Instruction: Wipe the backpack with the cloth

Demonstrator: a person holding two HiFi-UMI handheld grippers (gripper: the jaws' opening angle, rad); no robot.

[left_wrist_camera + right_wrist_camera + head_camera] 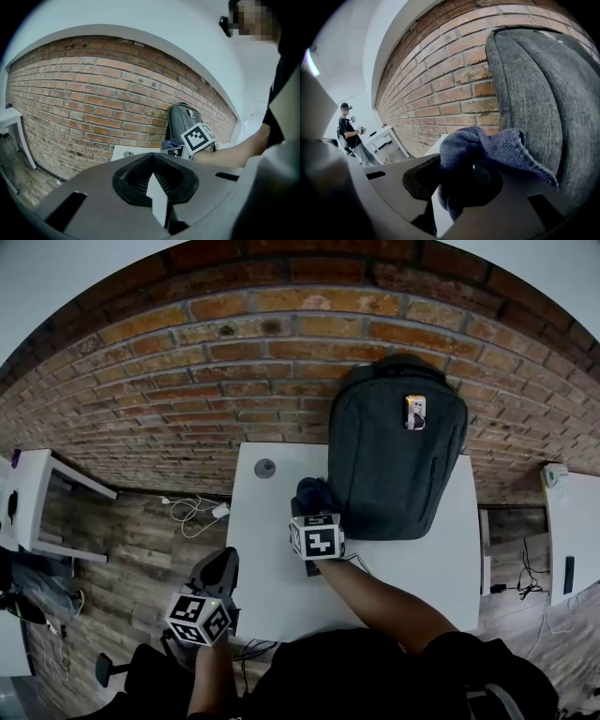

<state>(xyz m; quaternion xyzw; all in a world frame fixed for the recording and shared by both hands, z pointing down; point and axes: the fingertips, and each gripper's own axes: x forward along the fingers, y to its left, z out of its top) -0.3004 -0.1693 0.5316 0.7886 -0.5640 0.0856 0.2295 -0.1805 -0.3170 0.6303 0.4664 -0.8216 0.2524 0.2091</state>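
Observation:
A dark grey backpack [394, 451] stands on the white table [272, 577], leaning against the brick wall; it fills the right side of the right gripper view [543, 103] and shows far off in the left gripper view [183, 123]. My right gripper [314, 507] is shut on a dark blue cloth [480, 154], bunched [314, 493] at the backpack's lower left side. My left gripper [217, 570] hangs off the table's left edge, jaws together with nothing between them [157, 197].
A small round grey disc [265, 468] lies on the table's far left corner. White cables [192, 512] trail on the wooden floor by the wall. A white side table [28, 502] stands at the left, another white surface [567, 531] at the right. A person [349, 133] stands far off.

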